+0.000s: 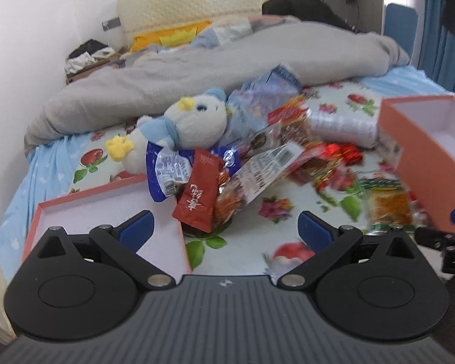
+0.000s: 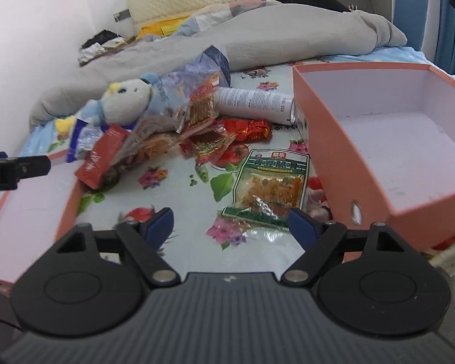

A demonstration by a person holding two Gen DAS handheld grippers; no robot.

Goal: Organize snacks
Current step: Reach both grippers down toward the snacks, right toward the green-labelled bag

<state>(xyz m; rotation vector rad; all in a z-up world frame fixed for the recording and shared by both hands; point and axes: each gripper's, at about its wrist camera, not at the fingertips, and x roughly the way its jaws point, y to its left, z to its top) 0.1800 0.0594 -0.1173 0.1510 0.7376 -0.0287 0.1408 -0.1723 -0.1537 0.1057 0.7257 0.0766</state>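
Note:
A heap of snack packets lies on the flowered bedsheet. In the left wrist view a red packet (image 1: 197, 200) and a blue pouch (image 1: 166, 170) sit just ahead of my left gripper (image 1: 224, 227), whose jaws stand open and empty. In the right wrist view a green-edged snack bag (image 2: 270, 188) lies flat just ahead of my right gripper (image 2: 230, 224); its lower edge falls between the blue fingertips (image 2: 300, 221), which stand apart and do not press it. An empty orange box (image 2: 318, 139) stands to its right. The box lid (image 1: 36, 224) lies at the left.
A plush penguin (image 1: 191, 121) rests against the heap, with a white spray can (image 2: 251, 103) and red wrapped sweets (image 2: 245, 130) behind. A grey duvet (image 1: 197, 72) covers the far bed. The left gripper's body (image 2: 15, 166) shows at the right view's left edge.

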